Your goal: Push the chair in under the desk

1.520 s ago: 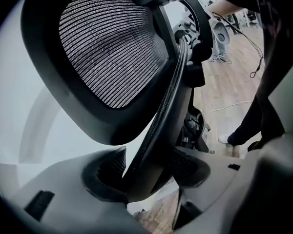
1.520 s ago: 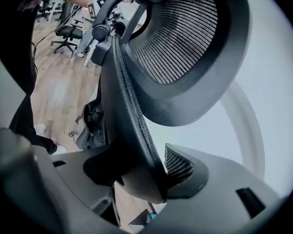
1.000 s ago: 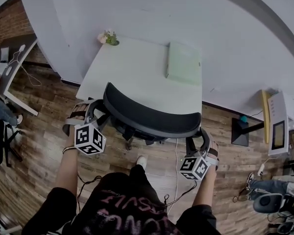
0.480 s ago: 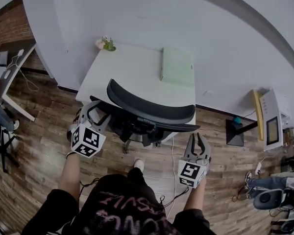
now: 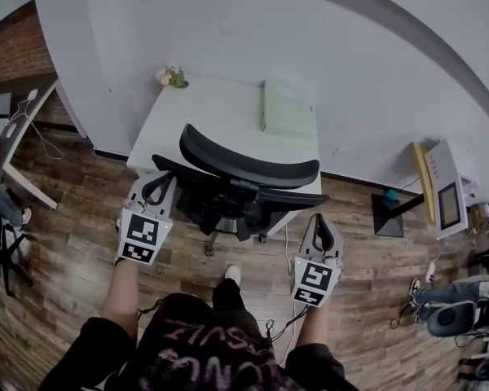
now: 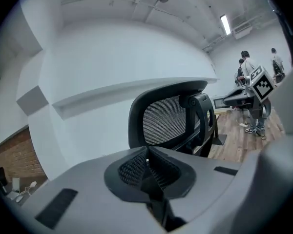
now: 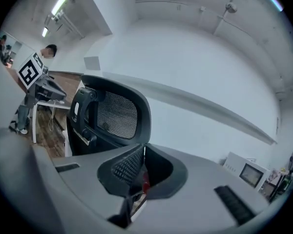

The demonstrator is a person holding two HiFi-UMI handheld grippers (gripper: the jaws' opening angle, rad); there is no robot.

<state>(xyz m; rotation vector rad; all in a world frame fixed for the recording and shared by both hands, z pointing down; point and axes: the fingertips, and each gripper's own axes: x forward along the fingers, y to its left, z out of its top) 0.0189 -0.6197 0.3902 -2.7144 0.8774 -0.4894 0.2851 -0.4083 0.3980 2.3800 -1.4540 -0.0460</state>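
Chair (image 5: 246,166) under desk (image 5: 212,112), just ahead of left gripper (image 5: 163,179) and right gripper (image 5: 322,220), fingers (image 6: 129,168) just clenched, empty

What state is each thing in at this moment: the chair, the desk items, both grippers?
chair: pushed in, seat under the desk, held by neither gripper.
left gripper: jaws just closed together, nothing between them.
right gripper: jaws just closed together, nothing between them.
green pad: lying flat on the desk.
potted flowers: upright at the desk's far corner.
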